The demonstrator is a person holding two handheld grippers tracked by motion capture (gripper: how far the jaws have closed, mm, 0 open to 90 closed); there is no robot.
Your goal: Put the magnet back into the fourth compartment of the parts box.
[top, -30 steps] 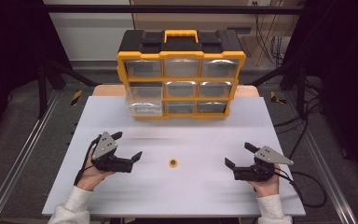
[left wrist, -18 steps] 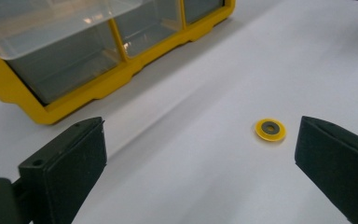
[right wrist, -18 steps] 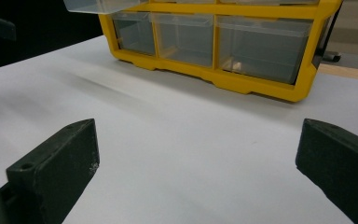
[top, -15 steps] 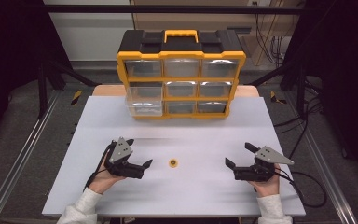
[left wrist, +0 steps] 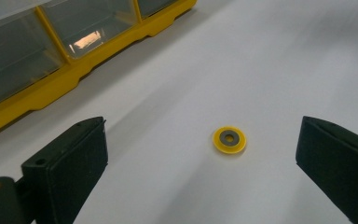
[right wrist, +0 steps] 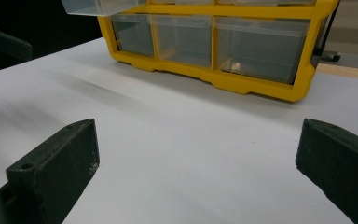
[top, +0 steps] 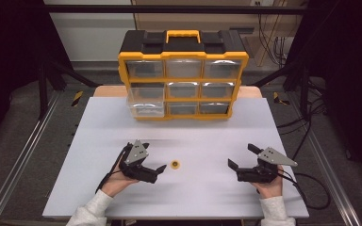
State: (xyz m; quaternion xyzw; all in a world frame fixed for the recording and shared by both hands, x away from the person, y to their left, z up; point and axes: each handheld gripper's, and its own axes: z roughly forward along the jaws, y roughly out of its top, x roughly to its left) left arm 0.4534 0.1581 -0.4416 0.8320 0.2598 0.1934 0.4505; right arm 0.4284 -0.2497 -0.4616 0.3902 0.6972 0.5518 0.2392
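A small yellow disc with a grey centre (top: 175,164) lies flat on the white table (top: 188,132). My left gripper (top: 154,157) is just left of the disc, open, jaws pointing toward it. In the left gripper view the disc (left wrist: 230,139) lies on the table ahead of the wide-open left gripper (left wrist: 200,149), a little right of centre between the jaws and touching neither. My right gripper (top: 242,156) rests open near the table's right front, well apart from the disc. The right gripper view has nothing between the spread jaws of that gripper (right wrist: 198,144).
A yellow and black drawer organizer (top: 184,70) with clear drawers stands at the table's back edge. Its clear left drawer (top: 145,100) is pulled out toward me. In the right gripper view the organizer (right wrist: 242,79) stands ahead and the other gripper (right wrist: 2,43) is at far left.
My left gripper has moved right across the table, closing on the yellow disc. The right gripper and the disc have stayed put.
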